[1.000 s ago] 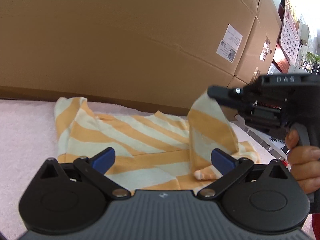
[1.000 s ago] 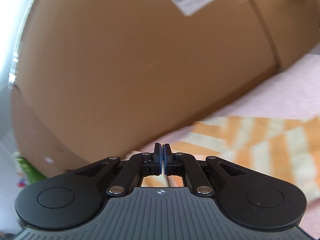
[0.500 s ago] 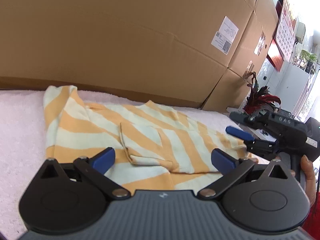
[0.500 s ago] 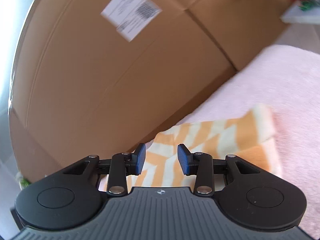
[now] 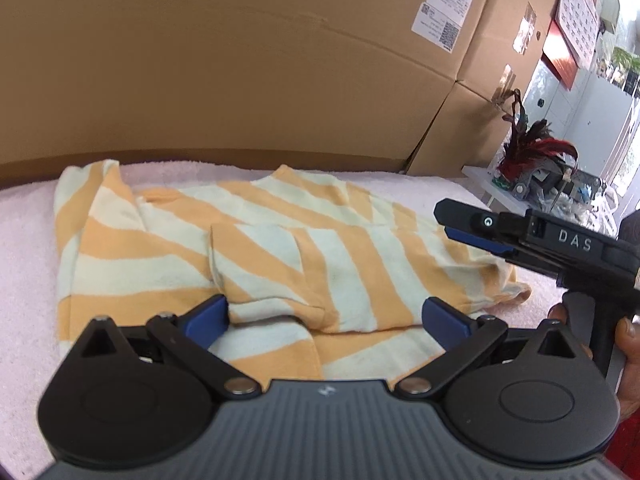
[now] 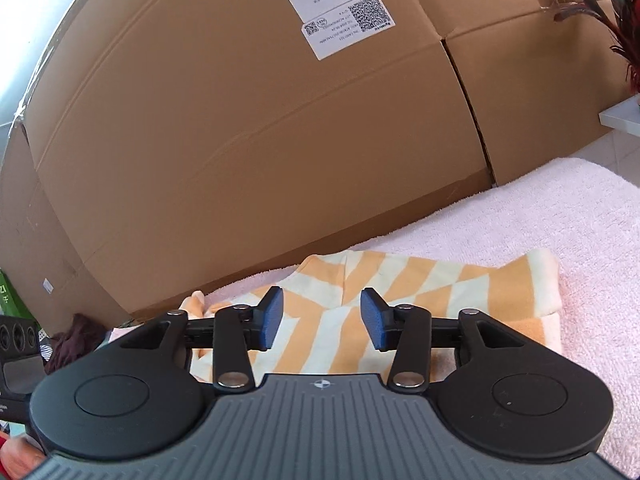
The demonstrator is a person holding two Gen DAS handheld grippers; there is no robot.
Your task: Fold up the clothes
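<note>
Item: striped garment [image 5: 280, 248], orange and pale cream, laid flat on a pink towel-like cover [image 5: 24, 280]. In the left wrist view it is spread across the middle, from 9 o'clock to 3 o'clock. One sleeve is folded inward over the body, its cuff lying just ahead of the near fingers. The other sleeve end is bunched at 10 o'clock. The right-hand edge is rumpled near 3 o'clock.

Item: left gripper [image 5: 326, 316]. Its jaws are set wide apart, and nothing is held between the blue pads [image 5: 208, 318]. It hovers low over the garment's near hem at 6 o'clock.

Item: right gripper [image 6: 322, 318]. Its jaws have just been opening and are now parted to a middling width. No cloth is pinched; the garment is seen beyond and beneath the pads. In the left wrist view the same tool is seen at 3 o'clock, side on, marked DAS, its tip over the rumpled right edge; contact with the cloth cannot be told. It is gripped by a hand [image 5: 628, 344] at the right border.

Item: cardboard boxes [image 5: 240, 60], large and brown, standing directly behind the cover from 9 to 1 o'clock. A white printed label [image 5: 442, 10] is stuck at 1 o'clock.

Item: red-leaved plant [image 5: 528, 152], placed at 2 o'clock beyond the boxes.

Item: wall calendar [image 5: 578, 8], hung at 1 o'clock.
</note>
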